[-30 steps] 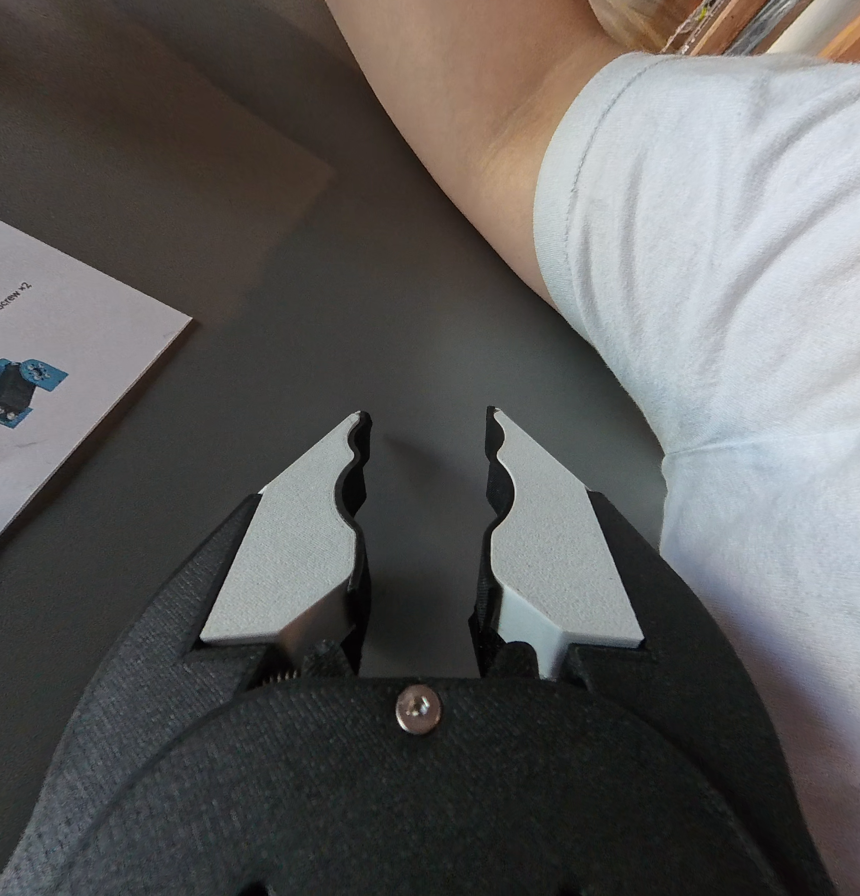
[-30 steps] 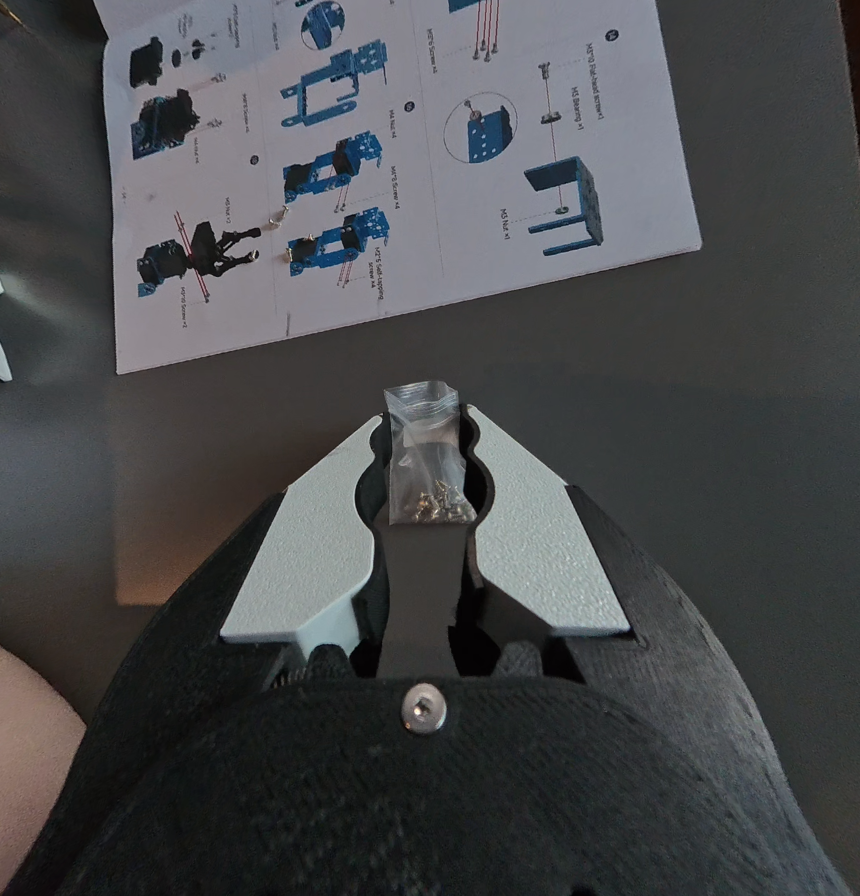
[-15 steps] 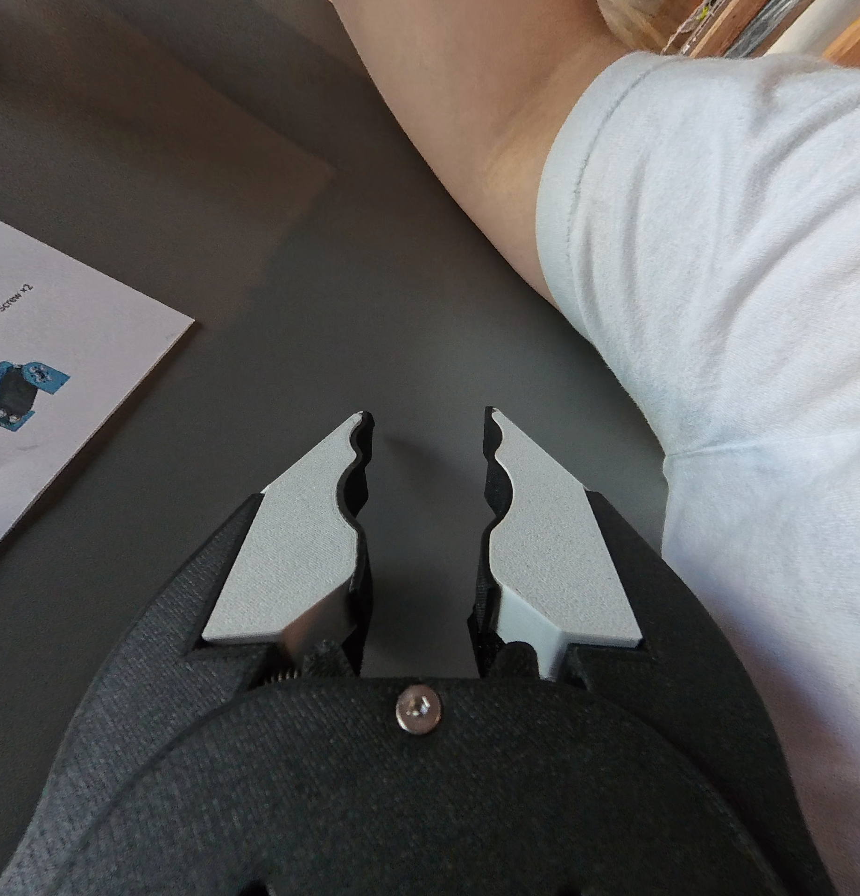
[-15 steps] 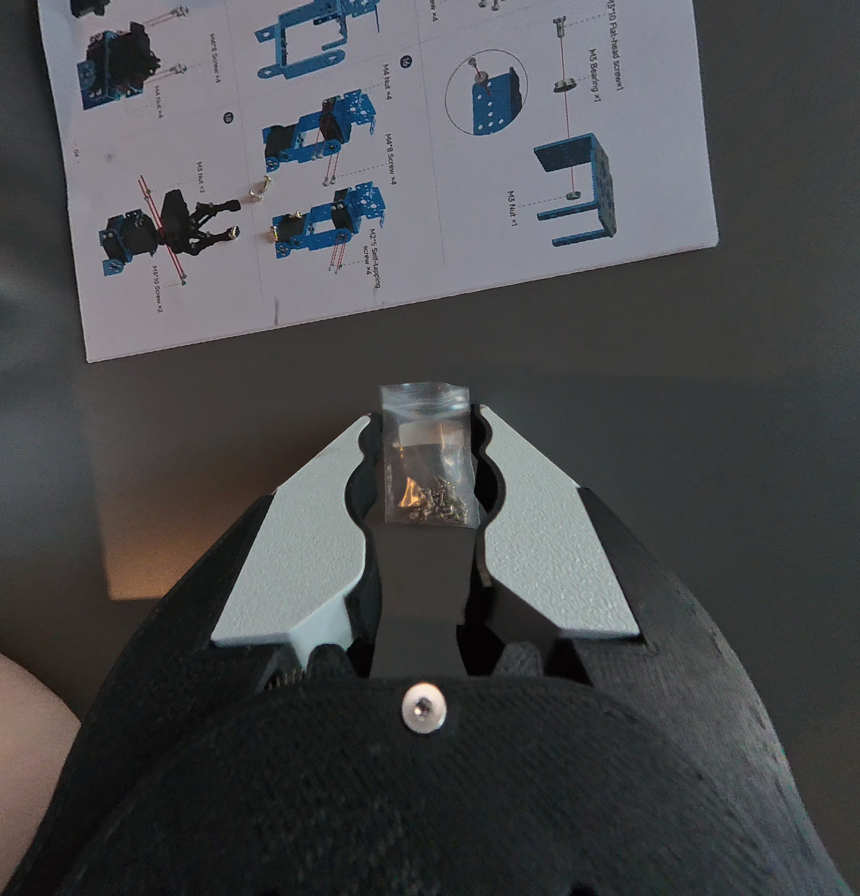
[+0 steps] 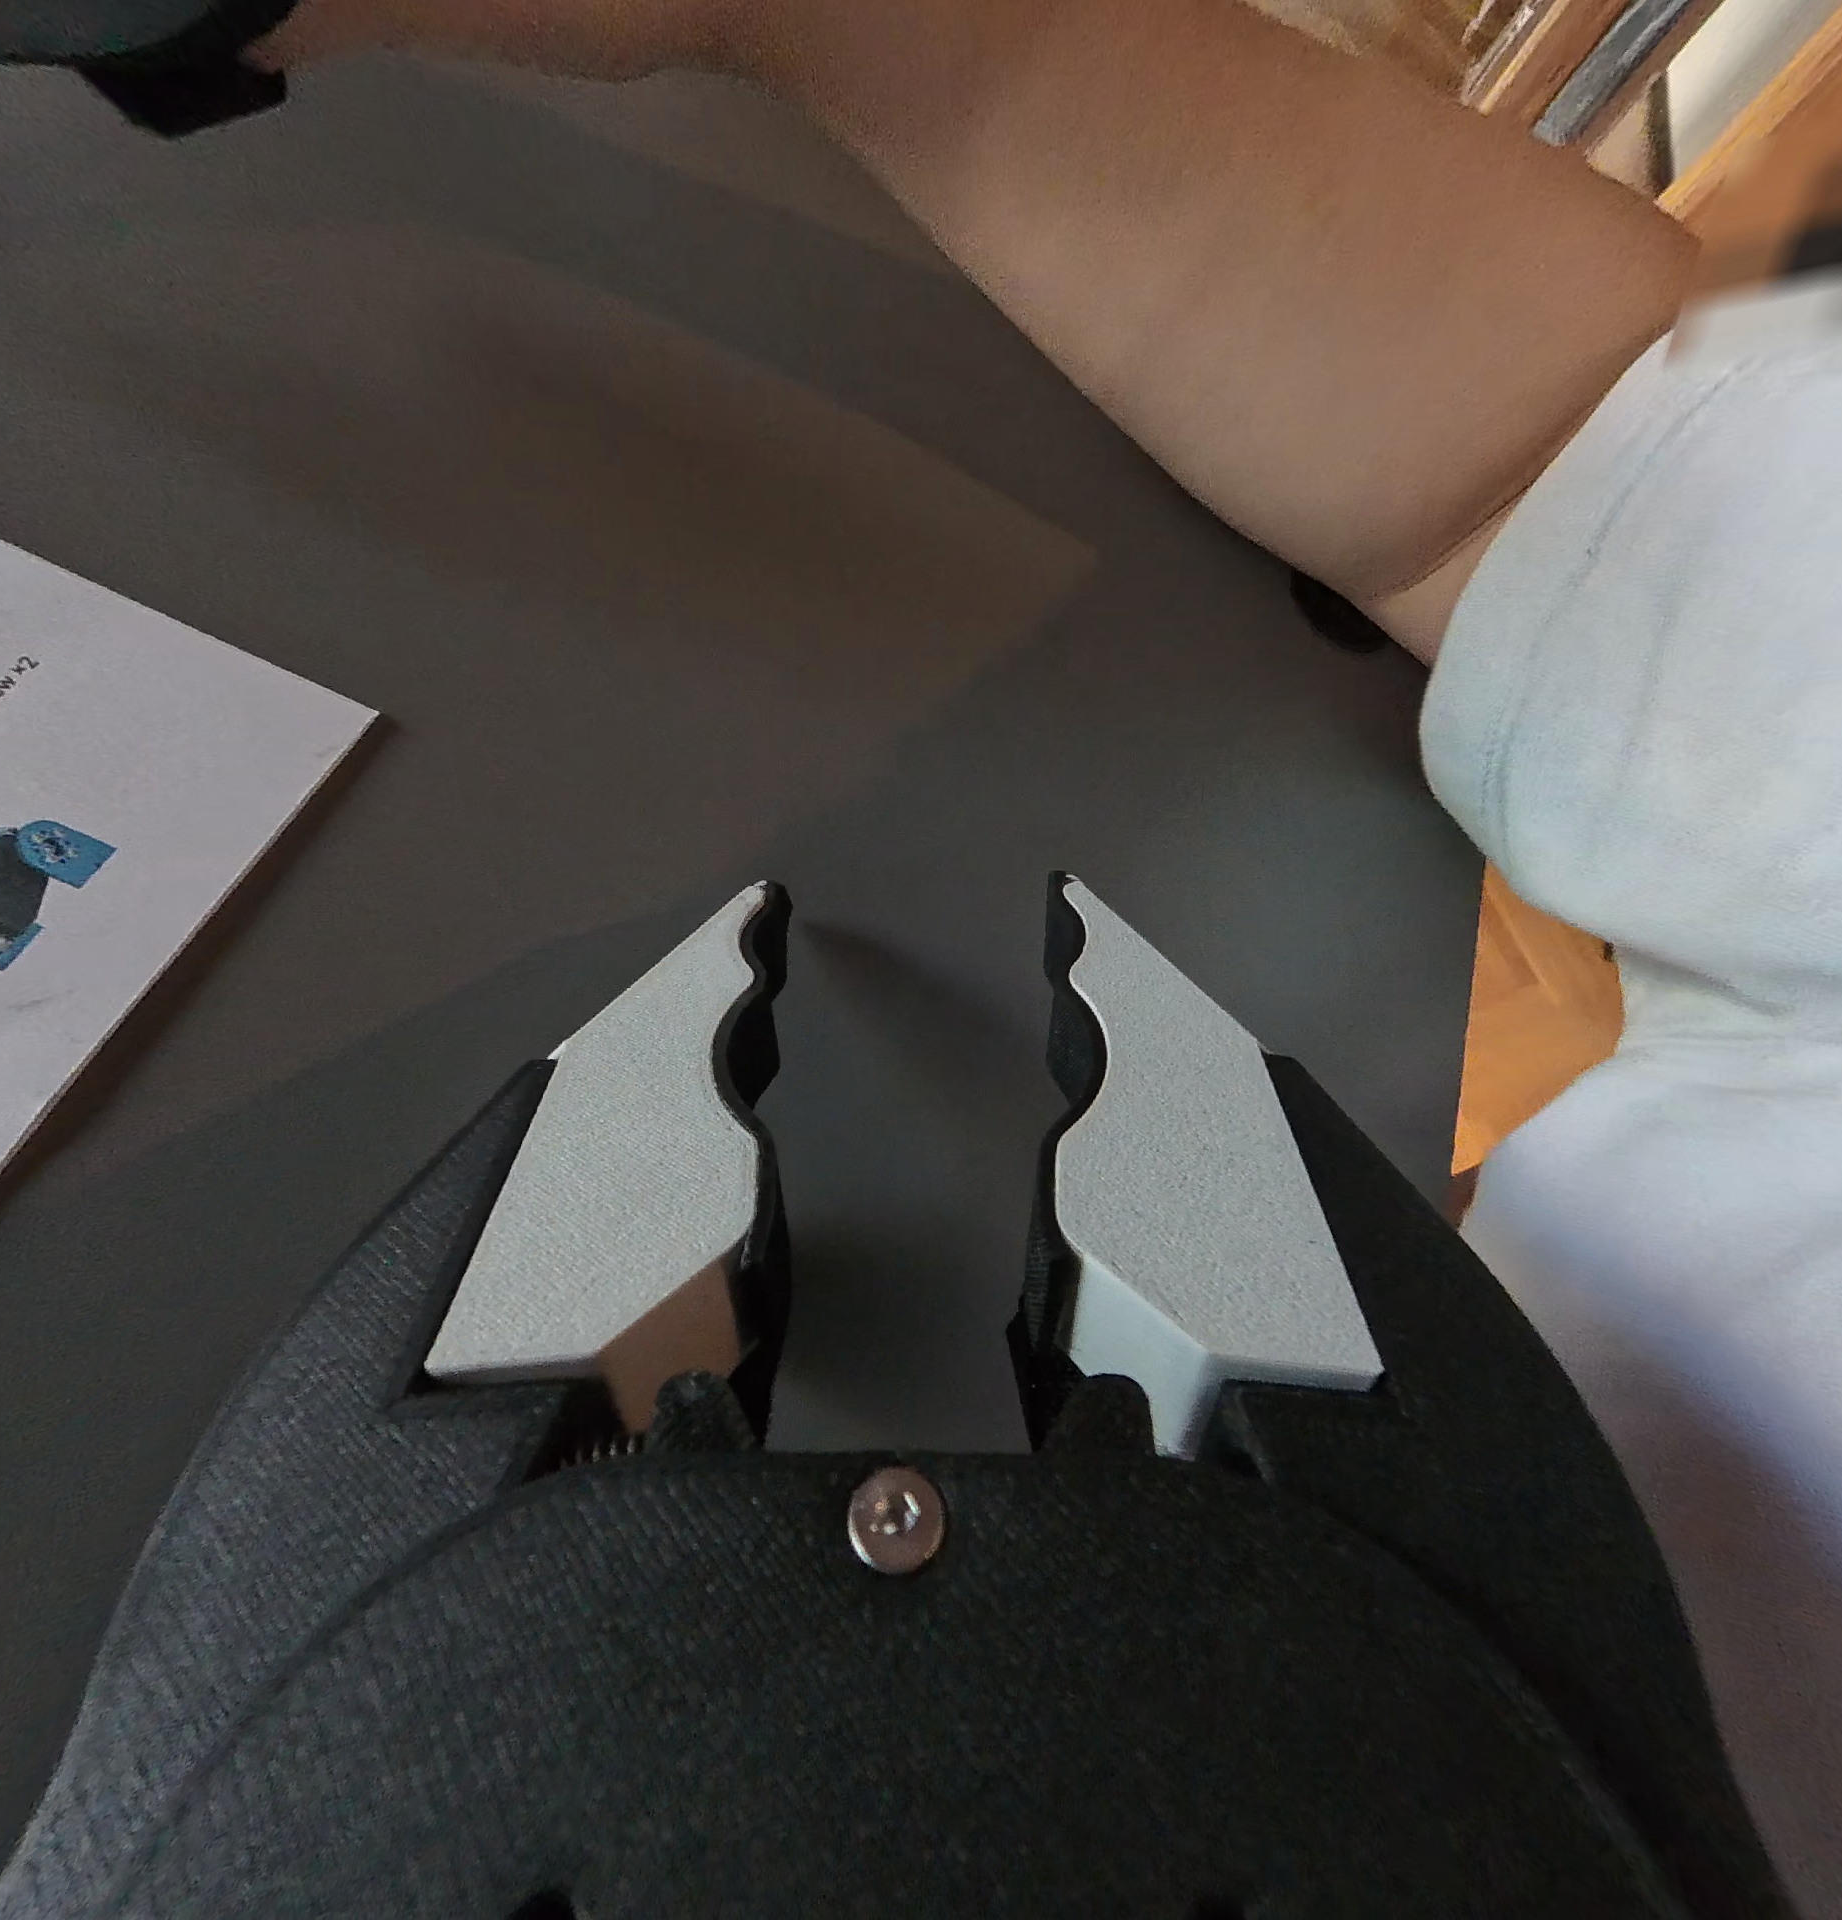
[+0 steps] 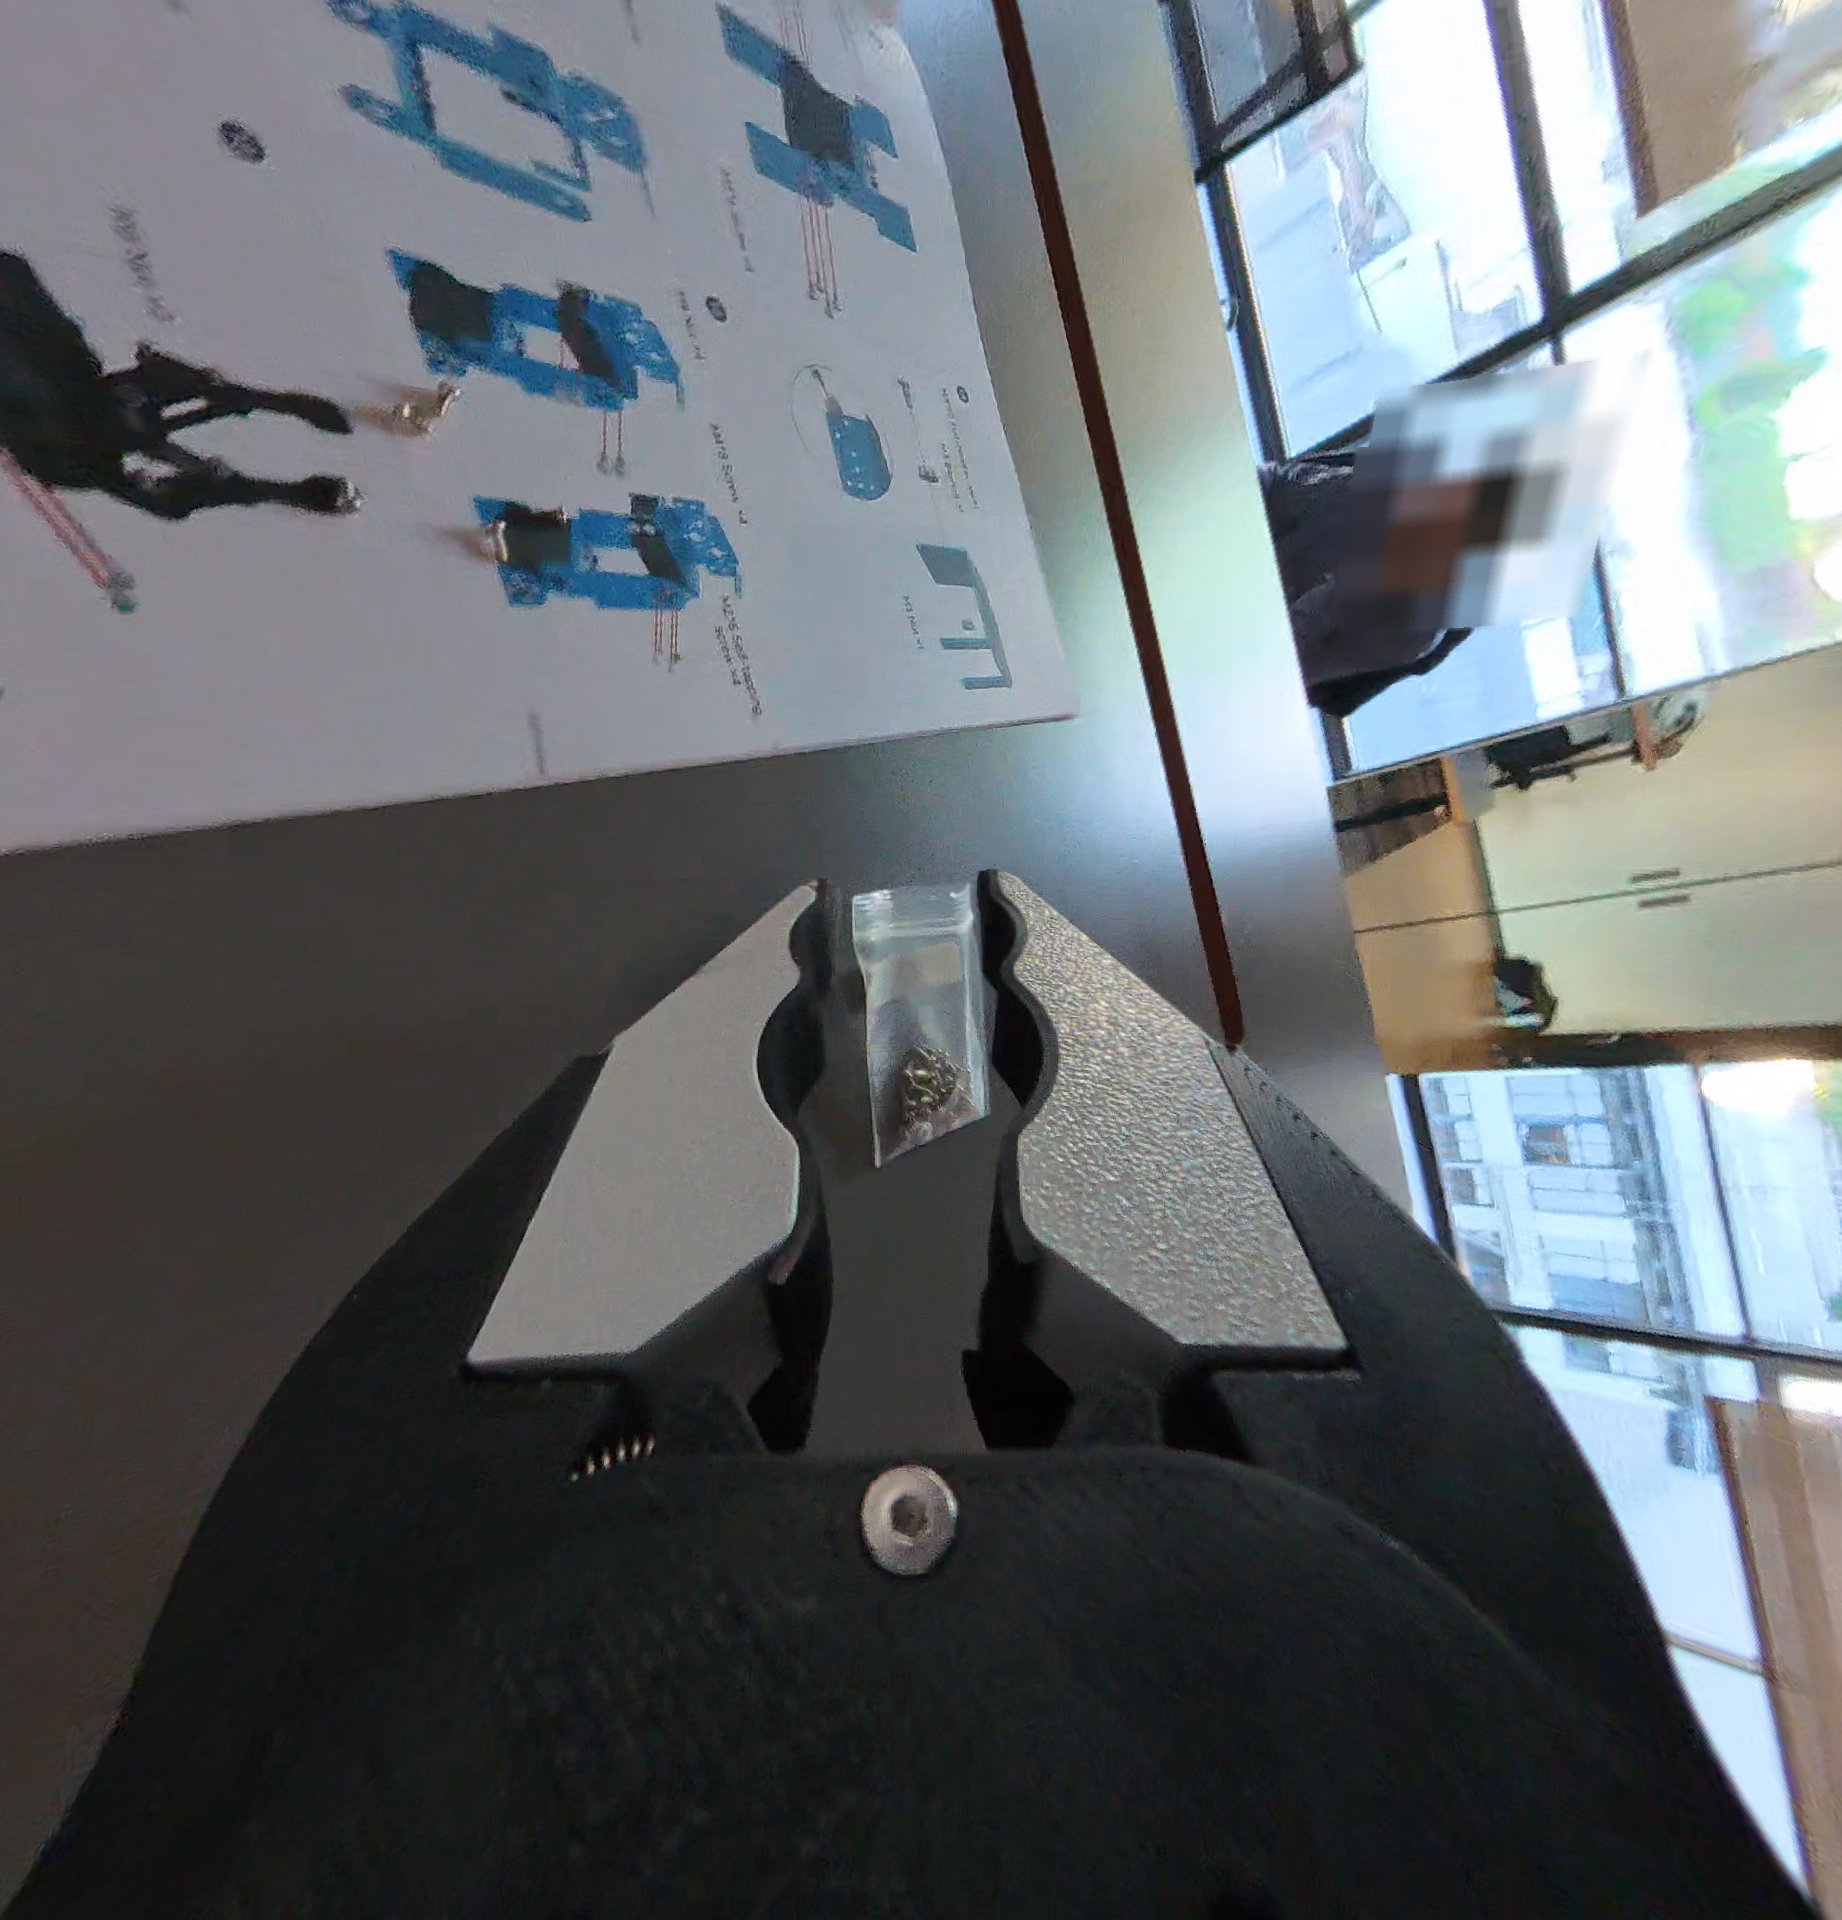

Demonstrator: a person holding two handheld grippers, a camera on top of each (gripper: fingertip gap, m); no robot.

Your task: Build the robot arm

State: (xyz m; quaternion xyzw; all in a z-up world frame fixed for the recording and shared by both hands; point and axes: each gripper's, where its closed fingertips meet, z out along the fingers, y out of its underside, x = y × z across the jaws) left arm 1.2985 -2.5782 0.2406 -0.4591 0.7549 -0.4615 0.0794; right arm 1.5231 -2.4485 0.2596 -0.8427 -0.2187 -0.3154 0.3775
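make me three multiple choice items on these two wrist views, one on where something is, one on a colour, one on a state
1. Where is the small clear bag of screws?
A. between the jaws of the right gripper
B. lying on the instruction sheet
C. between the jaws of the left gripper

2. What colour are most of the parts drawn on the instruction sheet?
A. red
B. blue
C. green

3. How do the left gripper's jaws stand?
A. shut on a bag
B. shut on the sheet
C. open, nothing between them

Answers:
1. A: the right wrist view shows the bag pinched between that gripper's jaws, above the dark table.
2. B: the brackets printed on the sheet are blue, with some black pieces.
3. C: the left wrist view shows a clear gap between the jaws with only table behind it.
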